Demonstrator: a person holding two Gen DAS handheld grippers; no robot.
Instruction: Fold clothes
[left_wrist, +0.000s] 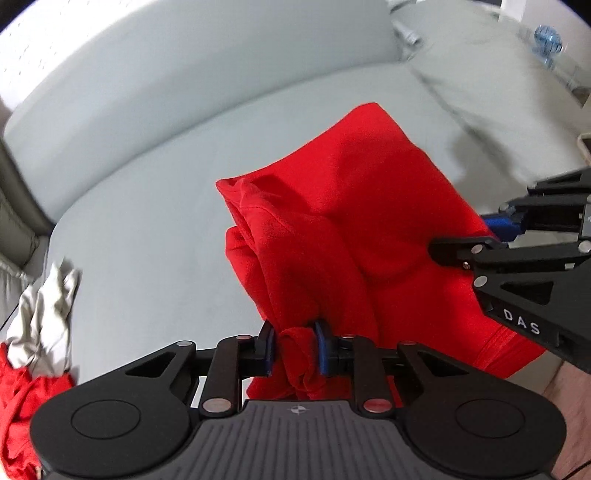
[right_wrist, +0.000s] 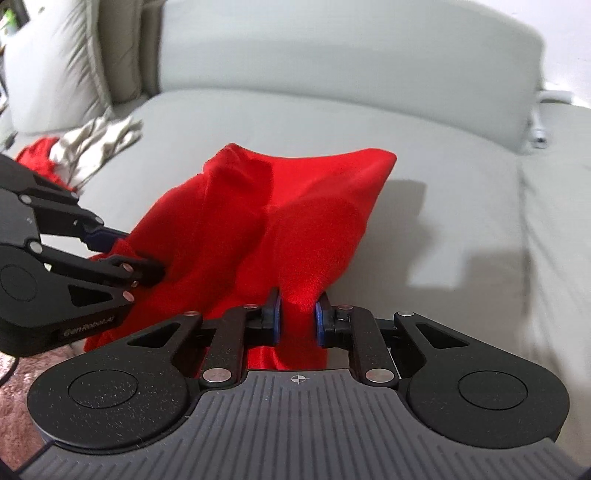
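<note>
A grey sofa (right_wrist: 424, 155) carries a red garment (left_wrist: 354, 221), lifted partly off the seat. Left tongs (left_wrist: 293, 345) pinch one bunched edge; right tongs (right_wrist: 297, 323) pinch another. Crumpled white and red clothes (left_wrist: 40, 317) lie well aside.

The pile of clothes (left_wrist: 33, 332) left of the red garment (left_wrist: 351, 229) is cut off by the frame edge; the blue object (left_wrist: 546, 40) behind the garment is blurred.
</note>
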